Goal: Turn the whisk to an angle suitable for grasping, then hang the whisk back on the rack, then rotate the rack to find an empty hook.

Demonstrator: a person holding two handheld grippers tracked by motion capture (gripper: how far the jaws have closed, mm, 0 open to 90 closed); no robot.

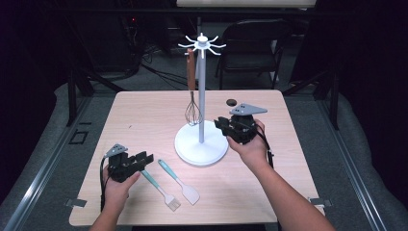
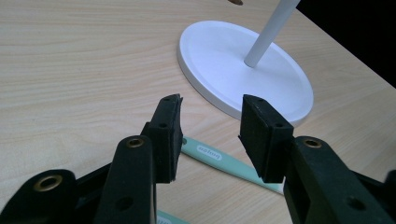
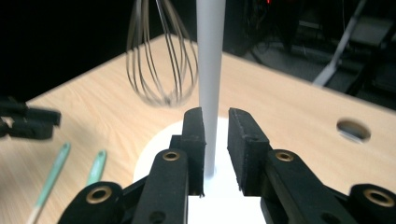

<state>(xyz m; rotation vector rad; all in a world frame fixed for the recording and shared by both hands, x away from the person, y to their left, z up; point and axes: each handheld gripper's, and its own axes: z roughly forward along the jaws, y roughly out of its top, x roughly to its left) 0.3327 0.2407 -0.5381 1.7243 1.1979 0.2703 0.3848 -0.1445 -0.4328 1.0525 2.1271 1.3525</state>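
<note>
On the white stand in the middle of the table, one job looks done: the whisk with the wooden handle hangs from a hook at the top, its wire end dangling just above the round base. I'd say that's one of three utensils up, so roughly a third through.

What's left: two teal-handled tools lying flat on the table, to the front-left of the stand's base. One is a brush, the other a spatula, side by side and close to each other but not touching as far as I can tell.

The left gripper sits low just left of those two, spread apart with nothing between the pads; in the left gripper view a teal handle lies on the table right under the gap. The right gripper is on the right side of the stand near the base, partly spread, with the pole running up between the pads and a sliver of daylight either side, so not pinching it.

Room-wise: plenty of bare table left and behind the stand. The utensils lie fairly near the front edge of the table, so a sloppy nudge could push them off. The hooks on top are crowded together and the whisk already takes one.
</note>
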